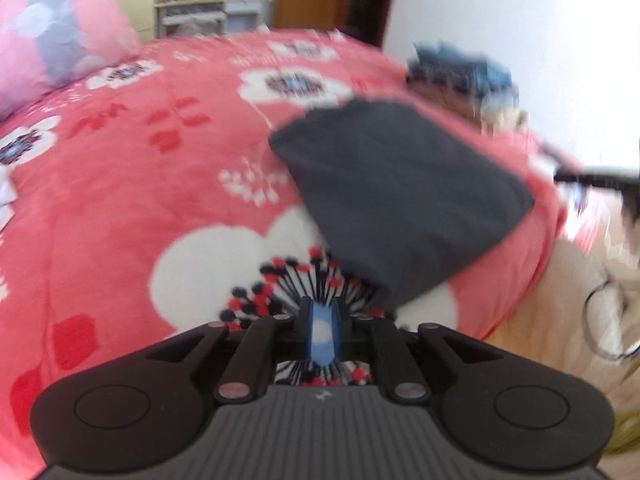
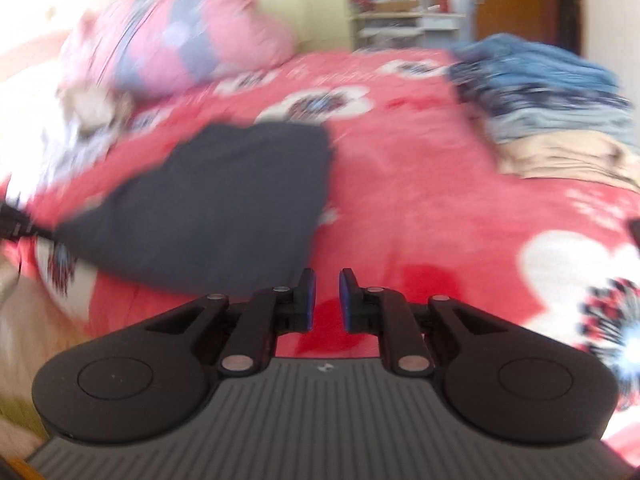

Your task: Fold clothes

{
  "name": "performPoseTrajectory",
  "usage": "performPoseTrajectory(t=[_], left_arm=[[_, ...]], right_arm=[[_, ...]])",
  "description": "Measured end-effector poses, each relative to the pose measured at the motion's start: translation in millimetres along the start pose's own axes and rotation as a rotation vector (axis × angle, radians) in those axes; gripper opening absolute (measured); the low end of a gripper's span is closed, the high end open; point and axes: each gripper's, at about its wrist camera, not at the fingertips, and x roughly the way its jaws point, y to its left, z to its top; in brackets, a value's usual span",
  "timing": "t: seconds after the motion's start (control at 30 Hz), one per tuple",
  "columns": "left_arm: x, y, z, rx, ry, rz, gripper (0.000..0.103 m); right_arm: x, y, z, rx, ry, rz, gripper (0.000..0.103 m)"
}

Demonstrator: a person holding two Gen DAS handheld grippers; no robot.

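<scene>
Left gripper [image 1: 323, 330] and right gripper [image 2: 327, 300]: held barely parted, with nothing between the jaws, above the bed [image 1: 140, 184]. Left the dark grey garment [image 1: 400, 200] lying on the floral blanket ahead of both, touched by neither, close to the bed's near edge.

Judged at risk on three counts. Could have slid the packet off that edge if nudged by a low pass. Could have sprung the top layer open if pinched by one layer only, given the soft cloth. Could have toppled the stack of folded clothes [image 2: 560, 120] farther along the bed if set down on it off-centre.

Appeared as a compact, roughly rectangular fold, plain and matte, with rounded corners and some thickness. Lost seams and finer creases to motion blur.
</scene>
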Motion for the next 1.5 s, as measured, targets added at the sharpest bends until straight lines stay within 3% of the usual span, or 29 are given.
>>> performPoseTrajectory(t=[0.1,0.2,0.23,0.3,0.37,0.4,0.47,0.57,0.67,0.87,1.03,1.13,1.3,1.5], left_arm=[[-15,-7,13,-0.065,-0.131,-0.078,0.017],[3,-25,25,-0.089,-0.192,-0.192,0.018],[17,-33,27,-0.082,-0.176,-0.204,0.019],[46,-43,24,-0.063,-0.135,-0.182,0.024],[74,-36,14,-0.113,-0.063,-0.132,0.022],[87,-29,9,-0.150,-0.028,-0.112,0.018],[90,-12,0,-0.253,-0.041,-0.140,0.016],[71,-5,1,-0.306,-0.094,-0.158,0.036],[58,-10,3,-0.300,-0.125,-0.121,0.053],[68,-31,-3,-0.302,-0.084,-0.036,0.059],[77,-38,-11,-0.333,-0.059,0.013,0.060],[72,-25,-9,-0.415,-0.067,-0.025,0.060],[64,6,-12,-0.564,-0.089,-0.123,0.059],[74,24,-19,-0.659,-0.069,-0.215,0.059]], right_arm=[[-17,5,6,0.081,-0.083,0.040,0.014],[-7,34,10,0.090,-0.129,0.125,0.014],[0,46,11,0.089,-0.138,0.157,0.014],[23,65,8,0.101,-0.115,0.199,0.014],[48,77,0,0.106,-0.073,0.203,0.014],[58,79,-7,0.108,-0.043,0.158,0.014],[75,71,-21,0.170,0.040,0.095,0.014],[64,50,-27,0.355,0.011,0.172,0.016],[45,45,-24,0.367,-0.043,0.143,0.024],[38,41,-26,0.419,-0.085,0.135,0.028],[40,65,-14,0.301,-0.095,0.147,0.030],[33,91,-11,0.161,-0.115,0.183,0.031],[29,161,-18,-0.233,-0.135,0.225,0.042],[53,241,-36,-0.709,-0.117,0.191,0.042]])
